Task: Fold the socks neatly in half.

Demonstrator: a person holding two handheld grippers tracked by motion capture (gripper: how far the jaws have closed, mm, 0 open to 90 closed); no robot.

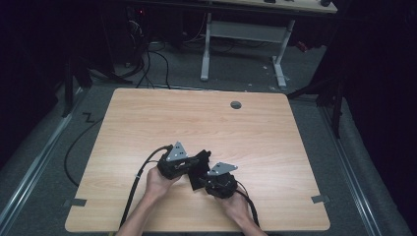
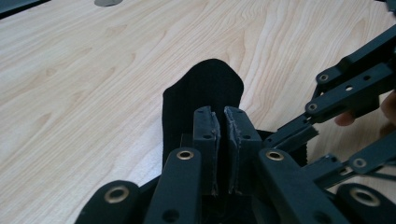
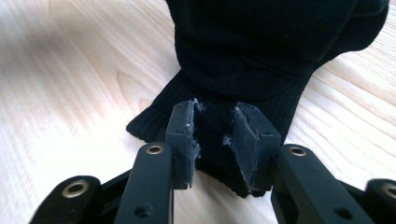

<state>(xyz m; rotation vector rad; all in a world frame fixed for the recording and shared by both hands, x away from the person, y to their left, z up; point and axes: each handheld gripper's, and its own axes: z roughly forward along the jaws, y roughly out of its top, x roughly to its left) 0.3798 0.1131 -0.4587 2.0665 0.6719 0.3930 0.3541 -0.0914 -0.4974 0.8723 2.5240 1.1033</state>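
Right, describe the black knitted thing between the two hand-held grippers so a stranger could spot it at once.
Start at the light wooden table and go to its near edge, where both hands meet. The black sock lies there between the left hand-held gripper and the right hand-held gripper. It is the one soft, ribbed fabric piece among hard black jaws.

high view looks down on the table (image 1: 147, 113); both gripper views sit close, sharing the black cloth (image 2: 205, 93).

Light wooden table (image 1: 147, 123) in a dim workroom

A round grey grommet (image 1: 236, 104) sits near the table's far edge. Grey tape tabs mark the left (image 1: 74, 202) and right (image 1: 320, 199) edges. Beyond stands a white-legged desk (image 1: 246, 34), with black cables (image 1: 147, 64) on the grey floor.
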